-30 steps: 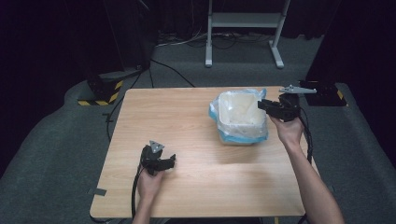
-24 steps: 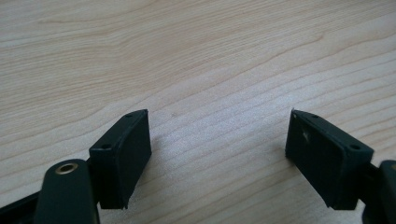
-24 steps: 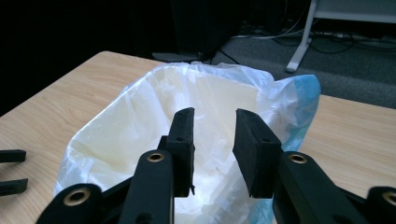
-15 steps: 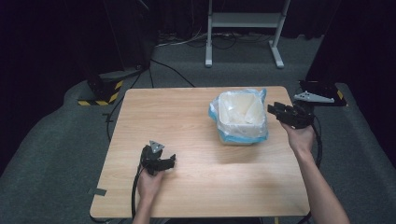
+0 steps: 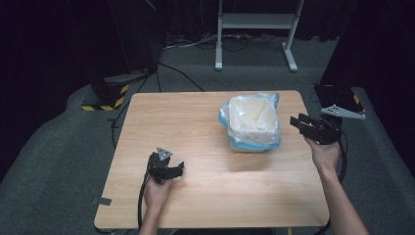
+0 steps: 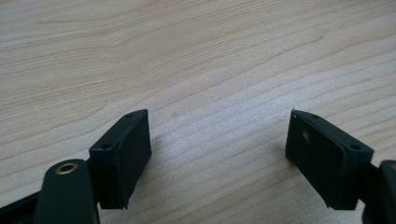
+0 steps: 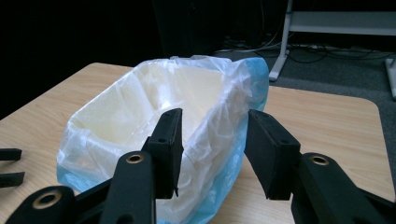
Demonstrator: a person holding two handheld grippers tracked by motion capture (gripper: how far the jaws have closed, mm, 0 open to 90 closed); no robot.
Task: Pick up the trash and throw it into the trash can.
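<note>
High view: a wooden tabletop (image 5: pixel 195 122) carries a small bin (image 5: pixel 252 125) lined with a thin plastic bag (image 5: pixel 274 100), clear with a blue tint, standing right of centre toward the far edge. The right gripper (image 5: pixel 299 122) is held just beside the bin's right side, near the tabletop's right edge, pointing toward it without touching. Its jaws have just been opening and stand spread, with nothing between them.

Right gripper view: the right gripper (image 7: pixel 212 149) faces the bin (image 7: pixel 140 121); the crumpled bag (image 7: pixel 233 88) rim lies straight beyond the gap between the jaws, apart from both.

Left gripper view: the left gripper (image 6: pixel 217 156) has its jaws spread wide over bare wood.

High view: the left gripper (image 5: pixel 180 169) rests at the near left, well apart from the bin. No brand, label or writing is legible on any item.
</note>
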